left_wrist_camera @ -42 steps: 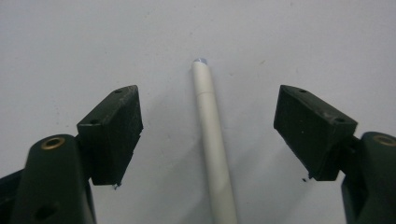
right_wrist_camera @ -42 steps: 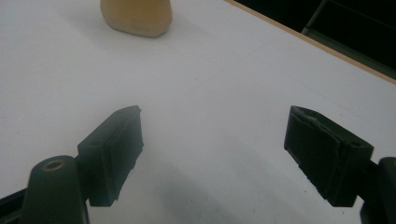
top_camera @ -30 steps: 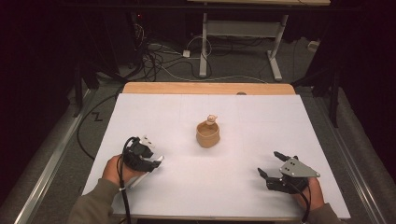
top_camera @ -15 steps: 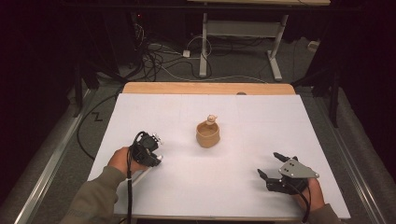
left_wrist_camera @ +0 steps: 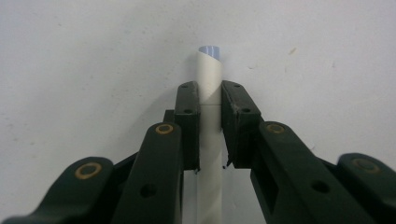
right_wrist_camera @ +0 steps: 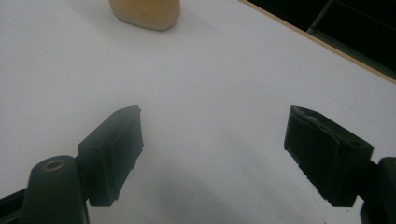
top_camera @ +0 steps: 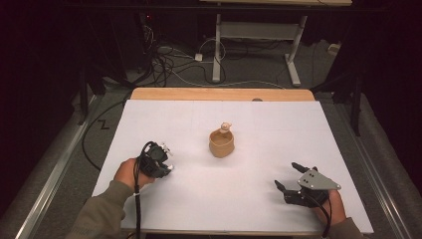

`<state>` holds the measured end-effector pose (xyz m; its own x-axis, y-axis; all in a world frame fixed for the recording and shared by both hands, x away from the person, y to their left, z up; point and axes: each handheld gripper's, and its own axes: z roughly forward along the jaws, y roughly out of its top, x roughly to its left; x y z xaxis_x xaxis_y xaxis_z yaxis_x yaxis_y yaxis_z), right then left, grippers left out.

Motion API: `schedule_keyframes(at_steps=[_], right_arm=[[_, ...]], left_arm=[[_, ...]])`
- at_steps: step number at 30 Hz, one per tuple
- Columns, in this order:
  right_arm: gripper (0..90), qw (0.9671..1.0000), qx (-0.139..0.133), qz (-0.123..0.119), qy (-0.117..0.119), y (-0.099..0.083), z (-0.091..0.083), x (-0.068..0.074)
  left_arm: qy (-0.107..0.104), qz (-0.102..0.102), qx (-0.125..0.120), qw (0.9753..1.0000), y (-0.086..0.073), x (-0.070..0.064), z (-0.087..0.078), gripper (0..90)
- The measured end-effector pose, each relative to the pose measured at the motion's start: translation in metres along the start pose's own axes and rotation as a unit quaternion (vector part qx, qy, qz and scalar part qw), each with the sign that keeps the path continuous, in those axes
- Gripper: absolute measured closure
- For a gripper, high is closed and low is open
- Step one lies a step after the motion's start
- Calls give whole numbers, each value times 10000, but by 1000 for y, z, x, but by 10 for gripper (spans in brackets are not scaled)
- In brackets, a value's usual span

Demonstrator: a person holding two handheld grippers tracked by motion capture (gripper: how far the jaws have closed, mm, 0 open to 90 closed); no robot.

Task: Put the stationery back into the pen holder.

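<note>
A white paper tube (left_wrist_camera: 209, 60) with a pale blue end lies on the white sheet, and my left gripper (left_wrist_camera: 210, 95) is shut on it, pointing down at the table. From above, the left gripper (top_camera: 160, 159) is at the front left of the table. A tan cup (top_camera: 221, 143) stands near the middle with a small pale piece (top_camera: 226, 126) sticking up at its rim. At the front right my right gripper (top_camera: 287, 175) rests open, jaws wide apart with nothing between them. The right gripper (right_wrist_camera: 215, 122) faces the tan cup (right_wrist_camera: 145, 11), which is well ahead of it.
A white sheet (top_camera: 278, 129) covers the table, with a wooden strip (top_camera: 219, 94) bare along the far edge. Cables and desk legs (top_camera: 216, 47) lie on the dark floor beyond. A metal rail (top_camera: 54, 174) runs along the left side.
My left hand has shifted slightly forward and right, and its gripper has tipped down onto the sheet. The right gripper and the cup have stayed put.
</note>
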<state>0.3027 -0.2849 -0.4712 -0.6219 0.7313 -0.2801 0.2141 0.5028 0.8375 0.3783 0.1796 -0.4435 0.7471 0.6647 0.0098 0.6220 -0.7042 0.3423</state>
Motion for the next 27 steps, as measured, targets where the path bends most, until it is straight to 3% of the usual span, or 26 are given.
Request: schedule_keyframes(at_steps=[6, 11, 15, 18, 24, 27], right_arm=[[195, 10000, -16, 20, -8, 0, 0, 0], [195, 10000, -43, 58, 16, 1, -1, -1], [195, 9999, -69, 77, -5, 1, -2, -1], [195, 9999, -68, 74, -24, 0, -2, -2], [195, 9999, -85, 64, -45, 0, -2, -2], [195, 9999, -93, 98, -35, 0, -2, -3]], left_arm=[[357, -13, -572, 9977, -6, -3, -20, 756], [560, -56, -1093, 9924, -11, -6, -38, 756], [565, -159, -1605, 9853, -15, -8, -49, 756], [598, -189, -1964, 9785, -17, -10, -55, 756], [653, -281, -2423, 9676, -19, -10, -58, 756], [635, -382, -2685, 9604, -20, -10, -60, 756]])
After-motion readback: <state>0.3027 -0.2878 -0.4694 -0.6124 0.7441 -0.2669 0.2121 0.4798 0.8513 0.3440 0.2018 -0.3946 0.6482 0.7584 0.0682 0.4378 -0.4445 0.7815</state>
